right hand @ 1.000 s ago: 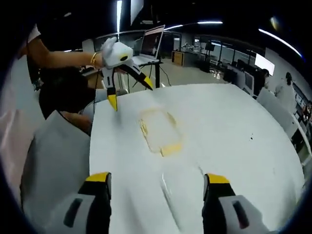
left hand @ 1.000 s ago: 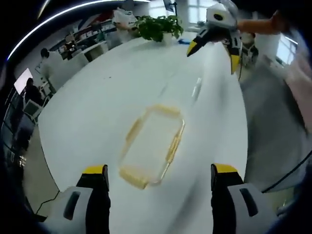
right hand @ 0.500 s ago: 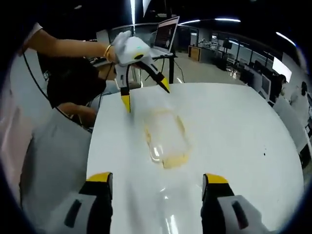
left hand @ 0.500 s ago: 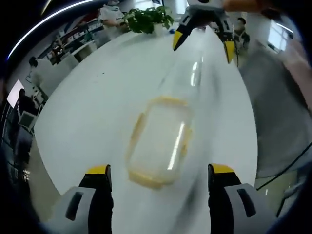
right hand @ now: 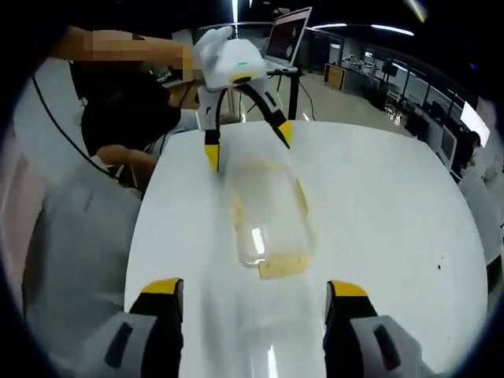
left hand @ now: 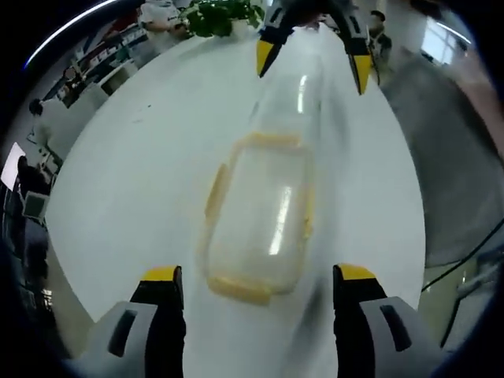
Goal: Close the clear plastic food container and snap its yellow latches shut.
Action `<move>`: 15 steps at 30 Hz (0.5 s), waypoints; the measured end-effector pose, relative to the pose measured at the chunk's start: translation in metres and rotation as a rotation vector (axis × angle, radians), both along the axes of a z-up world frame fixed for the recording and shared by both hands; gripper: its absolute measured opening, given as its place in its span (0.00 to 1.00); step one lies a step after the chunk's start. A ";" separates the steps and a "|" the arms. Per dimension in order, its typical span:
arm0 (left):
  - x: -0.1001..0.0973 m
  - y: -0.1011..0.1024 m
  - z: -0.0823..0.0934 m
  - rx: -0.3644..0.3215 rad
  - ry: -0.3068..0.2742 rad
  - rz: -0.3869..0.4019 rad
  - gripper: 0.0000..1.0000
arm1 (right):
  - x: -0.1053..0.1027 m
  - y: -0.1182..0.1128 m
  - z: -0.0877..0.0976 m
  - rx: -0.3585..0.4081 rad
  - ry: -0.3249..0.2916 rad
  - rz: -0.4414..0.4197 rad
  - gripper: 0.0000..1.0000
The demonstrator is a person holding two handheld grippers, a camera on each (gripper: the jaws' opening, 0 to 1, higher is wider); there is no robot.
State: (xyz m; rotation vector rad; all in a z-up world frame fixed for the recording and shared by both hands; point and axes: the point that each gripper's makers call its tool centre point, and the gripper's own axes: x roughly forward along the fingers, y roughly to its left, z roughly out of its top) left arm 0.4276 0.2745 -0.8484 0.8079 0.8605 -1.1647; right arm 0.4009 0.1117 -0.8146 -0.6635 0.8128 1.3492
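Container [left hand: 260,216] blurred, latches indistinct

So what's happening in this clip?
A person holds two yellow-tipped grippers over a white table, one at each end of a clear plastic food container with yellow latches. The left gripper and right gripper both have their jaws spread wide and touch nothing. The lid seems to be on; whether the latches are snapped is unclear.
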 end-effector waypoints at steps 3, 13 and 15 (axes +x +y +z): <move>0.003 0.001 -0.004 0.014 0.006 -0.002 0.77 | 0.007 0.003 -0.005 -0.018 -0.019 0.005 0.73; 0.006 0.011 -0.016 0.053 0.039 0.000 0.70 | 0.014 0.015 -0.027 -0.092 -0.061 0.079 0.70; 0.008 0.014 -0.020 0.056 0.052 0.004 0.71 | 0.017 0.019 -0.032 -0.095 -0.060 0.077 0.70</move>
